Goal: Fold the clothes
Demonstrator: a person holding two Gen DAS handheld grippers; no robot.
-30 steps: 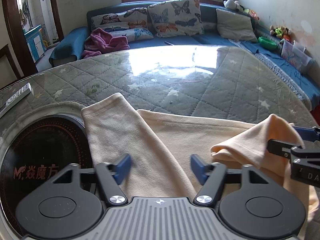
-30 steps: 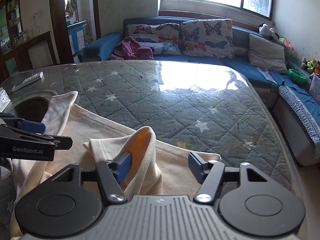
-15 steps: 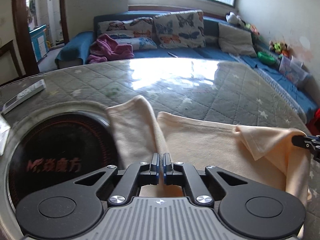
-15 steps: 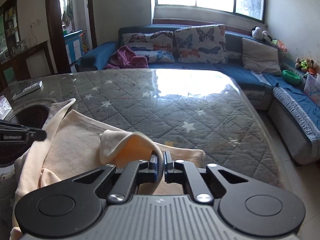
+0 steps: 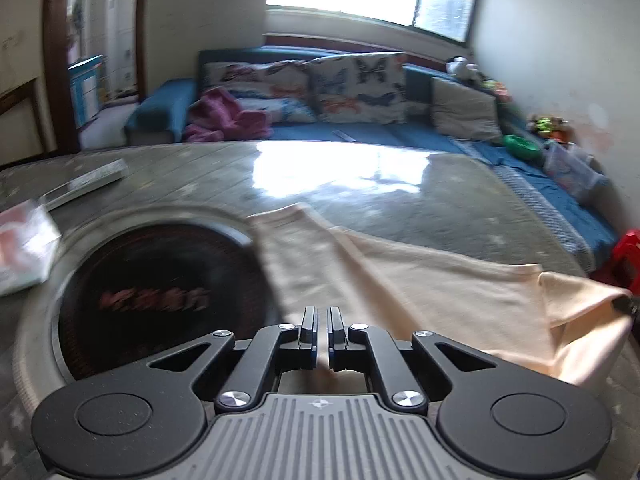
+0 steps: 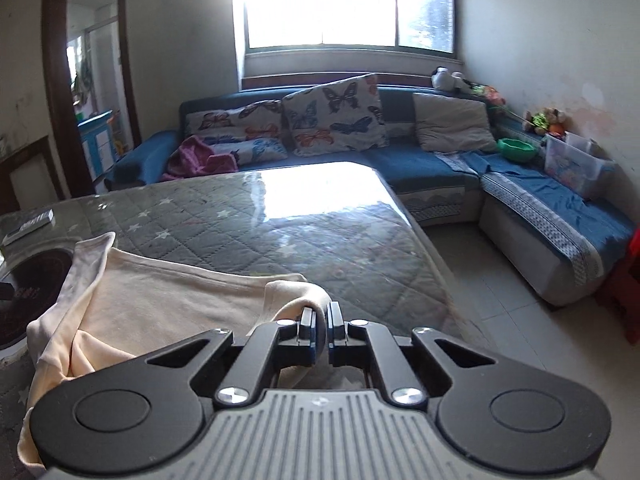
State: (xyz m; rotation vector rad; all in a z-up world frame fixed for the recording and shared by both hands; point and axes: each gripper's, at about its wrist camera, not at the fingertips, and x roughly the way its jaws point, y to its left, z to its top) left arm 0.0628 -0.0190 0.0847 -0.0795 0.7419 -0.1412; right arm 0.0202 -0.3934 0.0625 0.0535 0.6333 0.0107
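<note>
Desk (image 6: 304, 240): it is big and shiny, with a grey star quilt under the top. A round black cooker (image 5: 160, 288) is set into it on my left.
Shirt (image 5: 440, 292): the cream shirt lies on the near part of the desk. Its near edge is now up in the air, pulled tight between my two grippers. A second ago it lay loose.
Which way: the long way runs left to right, from one gripper to the other. One sleeve (image 5: 288, 240) points away from me, beside the cooker.
Left gripper (image 5: 322, 336): it was spread wide. Now it is pressed together on the shirt edge.
Right gripper (image 6: 322, 334): it was wide too. Now it pinches a bunched-up bit of shirt.
What it means: I think I have both ends, so I can lift and fold.
</note>
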